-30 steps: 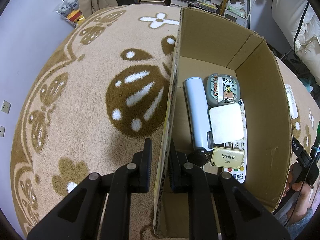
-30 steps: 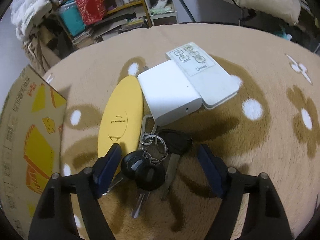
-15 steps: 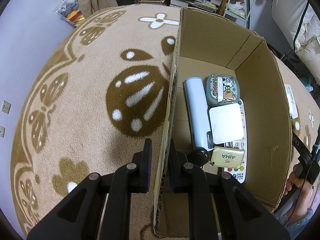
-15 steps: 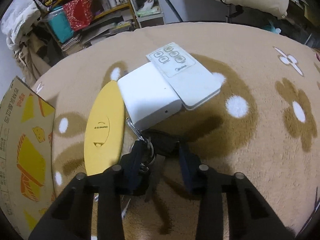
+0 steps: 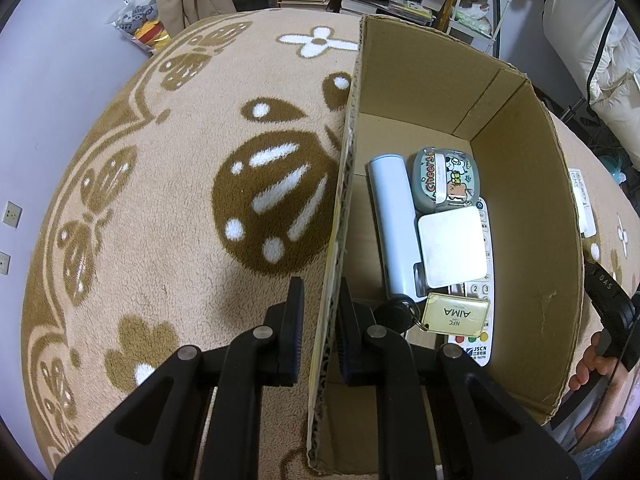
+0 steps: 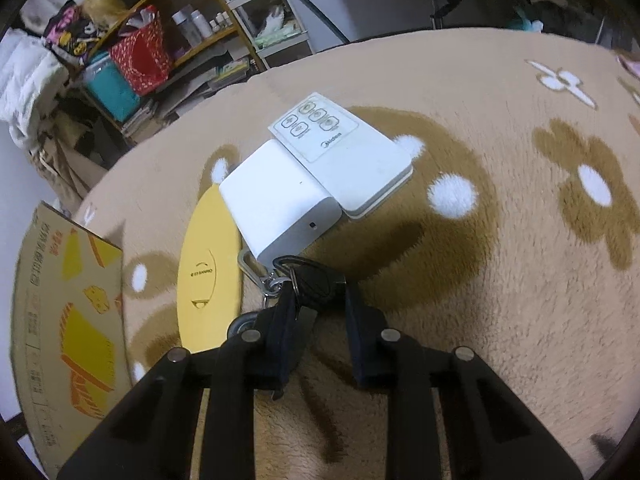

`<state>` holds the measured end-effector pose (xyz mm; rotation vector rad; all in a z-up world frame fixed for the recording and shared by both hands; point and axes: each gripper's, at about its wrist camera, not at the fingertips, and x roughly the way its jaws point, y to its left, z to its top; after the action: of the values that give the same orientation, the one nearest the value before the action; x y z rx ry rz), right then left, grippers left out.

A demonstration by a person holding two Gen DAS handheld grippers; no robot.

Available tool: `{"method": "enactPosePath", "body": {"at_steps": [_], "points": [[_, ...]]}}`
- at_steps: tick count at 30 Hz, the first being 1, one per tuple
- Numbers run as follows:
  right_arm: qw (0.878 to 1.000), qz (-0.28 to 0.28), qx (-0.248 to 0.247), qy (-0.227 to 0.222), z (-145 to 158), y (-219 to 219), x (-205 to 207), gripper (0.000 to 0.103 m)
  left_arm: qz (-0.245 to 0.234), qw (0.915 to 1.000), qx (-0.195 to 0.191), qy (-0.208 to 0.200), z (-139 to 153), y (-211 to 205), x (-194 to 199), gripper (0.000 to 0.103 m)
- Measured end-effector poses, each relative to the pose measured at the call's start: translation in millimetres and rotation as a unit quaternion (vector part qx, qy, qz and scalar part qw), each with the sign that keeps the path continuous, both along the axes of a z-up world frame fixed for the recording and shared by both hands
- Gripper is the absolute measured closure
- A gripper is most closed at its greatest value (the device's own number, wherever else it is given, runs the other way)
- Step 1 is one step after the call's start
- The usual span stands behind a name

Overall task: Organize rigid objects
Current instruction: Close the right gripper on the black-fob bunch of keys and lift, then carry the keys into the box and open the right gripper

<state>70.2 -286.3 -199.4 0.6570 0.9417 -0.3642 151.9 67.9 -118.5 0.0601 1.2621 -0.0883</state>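
Note:
My left gripper point(image 5: 320, 286) is shut on the near side wall of the open cardboard box point(image 5: 528, 240). Inside lie a pale blue cylinder point(image 5: 394, 220), a grey cartoon case point(image 5: 446, 178), a white square block point(image 5: 452, 246), a yellow AIMA key tag point(image 5: 456, 314) and a remote point(image 5: 480, 350). In the right wrist view my right gripper point(image 6: 320, 294) points down at the rug, its jaws closing on a bunch of keys point(image 6: 316, 276) with a black fob between the pads. Beyond lie a yellow oval case point(image 6: 210, 264), a white box point(image 6: 280, 204) and a white remote point(image 6: 344, 152).
A beige rug with brown flower patterns point(image 6: 520, 240) covers the floor. The box's printed outer side point(image 6: 60, 320) stands at the left of the right wrist view. Cluttered shelves point(image 6: 160, 52) line the far wall. A person's hand point(image 5: 592, 368) shows beside the box.
My right gripper went from wide open over the keys to closed on them, rolling a little. The left gripper and the box have not moved.

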Motion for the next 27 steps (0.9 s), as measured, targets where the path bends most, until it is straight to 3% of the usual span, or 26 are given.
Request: {"method": "enactPosePath", "body": {"at_steps": [7,12,19,27], "points": [[0.999,0.031,0.015,-0.032,8.8,6.9,-1.8,0.078,0.001,1.0000,-0.002,0.000,-0.3,0.2,0.3,0.089],[0.998,0.044,-0.002,-0.037,23.1,18.2,-2.9,0.078,0.002,1.0000,-0.005,0.001,-0.2,-0.9,-0.3,0.089],[0.993,0.075,-0.046,-0.076,69.3,40.2,-8.2,0.078,0.001,1.0000,-0.006,-0.001,0.6,-0.6,-1.4,0.089],[0.979,0.117,-0.071,-0.151,131.2,72.5,-8.4,0.078,0.001,1.0000,-0.006,-0.002,1.6,-0.8,-2.2,0.089]]}}
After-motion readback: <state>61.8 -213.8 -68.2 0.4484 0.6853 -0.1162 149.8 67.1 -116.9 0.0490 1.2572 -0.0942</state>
